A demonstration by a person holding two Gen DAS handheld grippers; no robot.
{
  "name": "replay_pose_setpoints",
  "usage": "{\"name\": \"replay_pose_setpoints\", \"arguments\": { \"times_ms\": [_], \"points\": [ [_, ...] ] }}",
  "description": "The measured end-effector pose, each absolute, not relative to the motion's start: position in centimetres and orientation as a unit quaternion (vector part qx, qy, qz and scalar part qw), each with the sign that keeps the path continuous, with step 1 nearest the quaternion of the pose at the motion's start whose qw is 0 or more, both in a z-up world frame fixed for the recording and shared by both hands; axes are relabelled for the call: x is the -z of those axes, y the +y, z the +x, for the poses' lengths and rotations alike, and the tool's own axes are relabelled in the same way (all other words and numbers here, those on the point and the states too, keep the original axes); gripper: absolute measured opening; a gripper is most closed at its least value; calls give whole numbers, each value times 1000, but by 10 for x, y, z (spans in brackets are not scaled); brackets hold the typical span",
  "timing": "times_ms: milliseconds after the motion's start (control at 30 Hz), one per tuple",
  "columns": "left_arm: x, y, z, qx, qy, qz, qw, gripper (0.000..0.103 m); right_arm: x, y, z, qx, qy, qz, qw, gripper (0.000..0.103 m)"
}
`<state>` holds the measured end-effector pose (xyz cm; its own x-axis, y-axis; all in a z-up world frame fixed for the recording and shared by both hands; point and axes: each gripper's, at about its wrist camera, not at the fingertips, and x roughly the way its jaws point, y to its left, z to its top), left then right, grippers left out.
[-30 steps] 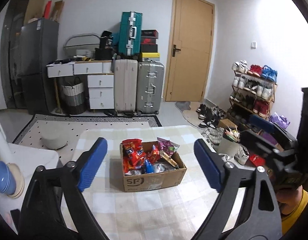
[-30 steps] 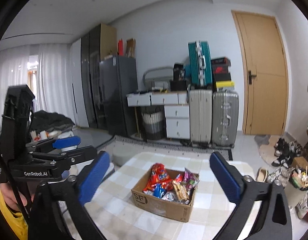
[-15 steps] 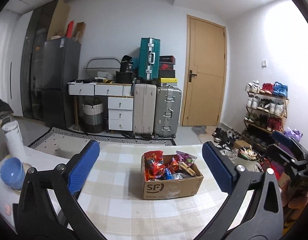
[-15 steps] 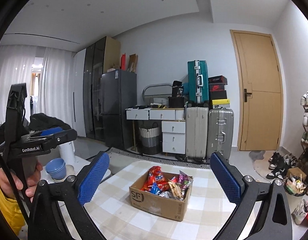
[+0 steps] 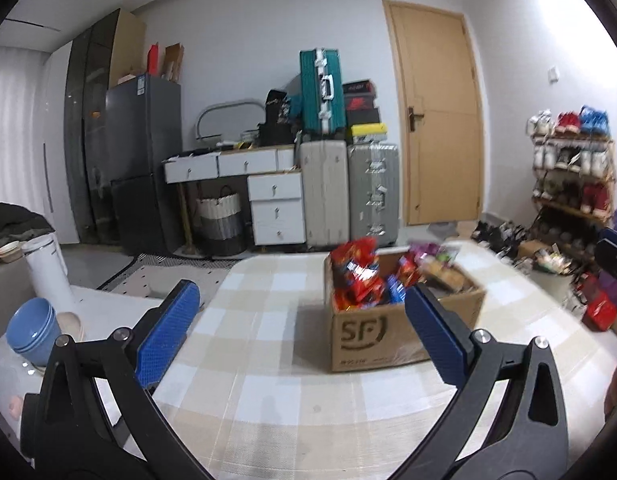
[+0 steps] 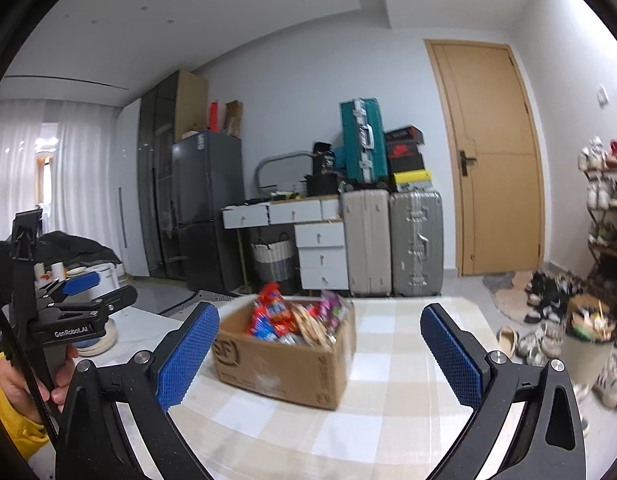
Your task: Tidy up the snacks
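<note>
A cardboard box packed with bright snack packets stands right of centre in the left wrist view, on the checked tabletop. The left tongs gape wide, empty, the box behind them. In the right wrist view the right tongs are also spread wide (nothing between them), the box just beyond.

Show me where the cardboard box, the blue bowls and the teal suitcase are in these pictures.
cardboard box (image 5: 372, 332): left wrist view, on its printed front wall.
blue bowls (image 5: 30, 330): left wrist view, on the outer side of the stack.
teal suitcase (image 6: 362, 140): right wrist view, on its front face near the handle.
</note>
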<state>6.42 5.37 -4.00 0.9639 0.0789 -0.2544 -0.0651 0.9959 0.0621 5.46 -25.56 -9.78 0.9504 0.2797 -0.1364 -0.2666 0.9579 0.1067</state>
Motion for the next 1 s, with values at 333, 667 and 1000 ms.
{"name": "replay_pose_setpoints", "arguments": {
  "times_ms": [333,667,1000],
  "points": [
    [111,55,138,-42,147,7,988,103,173,-268,89,-113,95,53,988,102],
    [149,62,147,-40,140,-9,989,103,176,-262,93,-108,98,36,989,102],
    [165,63,157,-39,146,-16,988,103,179,-256,98,-109,118,26,987,102]
  ]
}}
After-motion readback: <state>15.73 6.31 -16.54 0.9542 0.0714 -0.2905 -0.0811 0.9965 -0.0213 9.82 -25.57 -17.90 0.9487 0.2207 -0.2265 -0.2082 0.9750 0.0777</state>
